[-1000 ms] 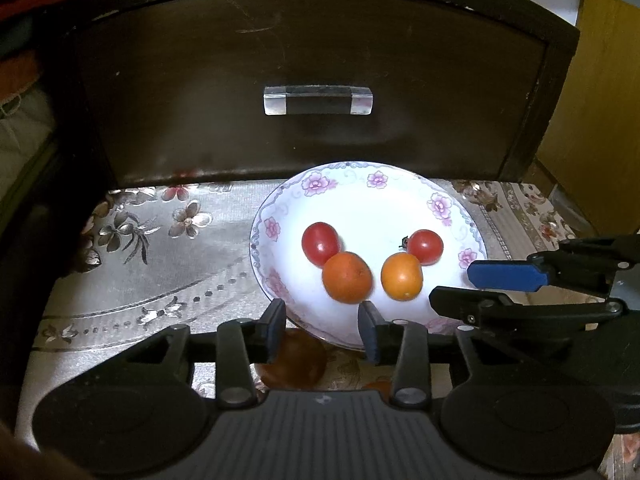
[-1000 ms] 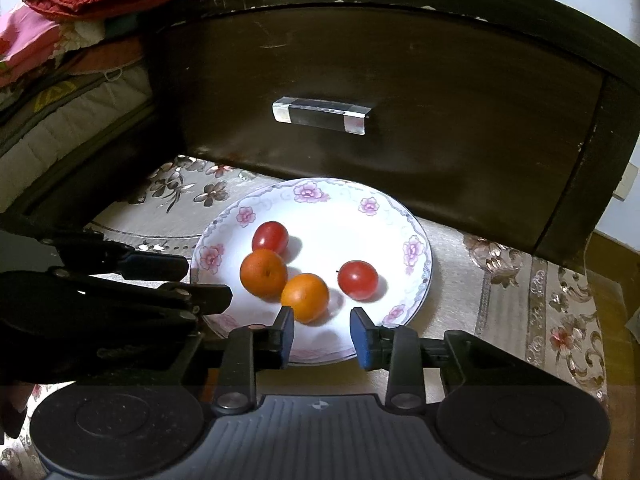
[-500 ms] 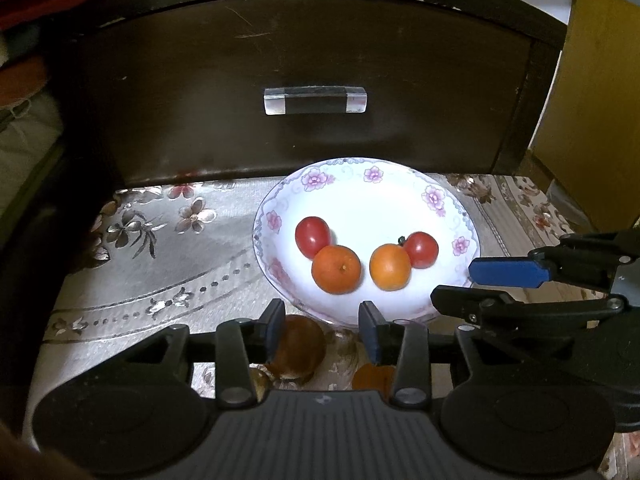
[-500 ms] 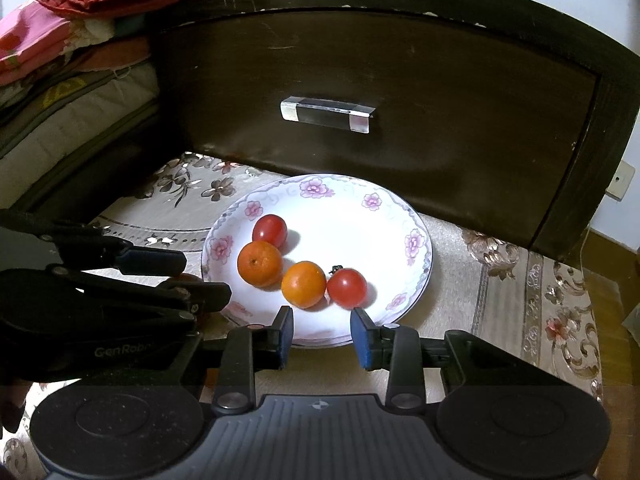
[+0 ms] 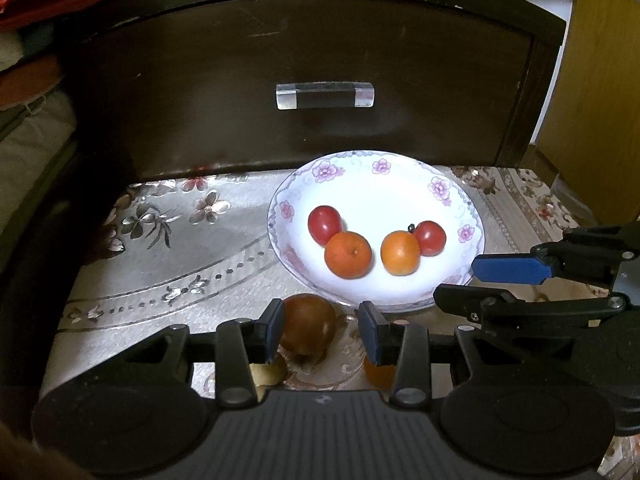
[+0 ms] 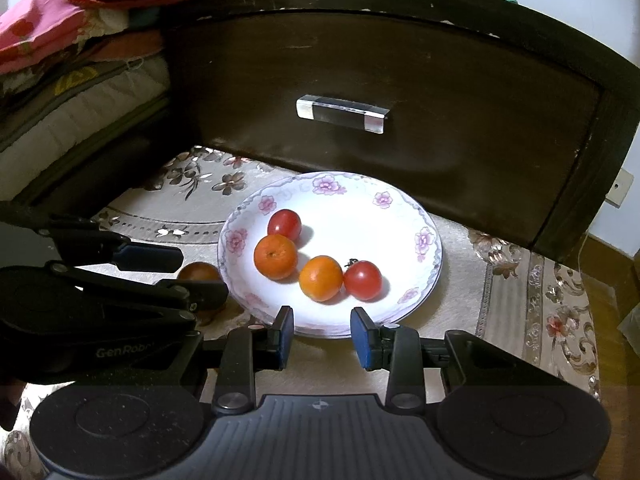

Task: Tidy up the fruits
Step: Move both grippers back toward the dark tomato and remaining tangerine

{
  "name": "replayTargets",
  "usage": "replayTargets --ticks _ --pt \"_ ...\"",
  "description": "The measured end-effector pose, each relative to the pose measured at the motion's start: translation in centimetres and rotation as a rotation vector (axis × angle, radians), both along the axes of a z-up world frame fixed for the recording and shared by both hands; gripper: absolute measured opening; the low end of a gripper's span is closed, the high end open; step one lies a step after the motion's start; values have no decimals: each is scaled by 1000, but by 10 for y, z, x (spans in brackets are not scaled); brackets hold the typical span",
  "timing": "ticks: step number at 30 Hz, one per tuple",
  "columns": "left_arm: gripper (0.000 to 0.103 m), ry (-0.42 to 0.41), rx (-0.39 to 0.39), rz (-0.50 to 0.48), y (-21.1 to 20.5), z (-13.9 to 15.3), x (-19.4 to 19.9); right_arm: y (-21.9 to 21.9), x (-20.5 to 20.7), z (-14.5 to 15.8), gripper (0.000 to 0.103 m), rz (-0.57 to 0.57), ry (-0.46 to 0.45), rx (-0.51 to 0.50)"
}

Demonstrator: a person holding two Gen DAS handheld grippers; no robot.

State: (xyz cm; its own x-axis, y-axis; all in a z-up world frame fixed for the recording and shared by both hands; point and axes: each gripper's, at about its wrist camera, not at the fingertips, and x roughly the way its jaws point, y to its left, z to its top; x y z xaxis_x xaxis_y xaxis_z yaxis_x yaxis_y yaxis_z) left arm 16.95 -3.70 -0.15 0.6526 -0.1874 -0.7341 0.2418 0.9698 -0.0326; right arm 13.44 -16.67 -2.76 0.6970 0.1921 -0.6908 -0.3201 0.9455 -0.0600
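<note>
The flowered plate (image 5: 460, 200) on the cloth-covered surface (image 5: 180, 248) holds two tomatoes and two oranges (image 5: 347, 255). Only the left wrist view shows a brown fruit (image 5: 308, 322) just before the plate, between the parted left tongs (image 5: 322, 332), touching neither pad, plus an orange piece (image 5: 378, 374) below. The right tongs (image 6: 322, 334) stand slightly apart, empty.

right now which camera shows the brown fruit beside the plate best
The left wrist view: the brown fruit sits close, between the left hand-held gripper fingers, off the plate. The right wrist view shows only a sliver behind that gripper.
</note>
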Motion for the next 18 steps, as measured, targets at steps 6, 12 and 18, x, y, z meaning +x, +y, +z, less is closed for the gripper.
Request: replayTargets --ticks 6,12,18 --pt "45 -1 13 3 3 0 -4 4 -2 0 30 10 5 -7" --pt "45 -1 21 7 6 0 -7 9 -4 0 30 16 5 -11" --pt "44 2 28 12 8 -1 -8 13 -6 -1 30 29 10 -14"
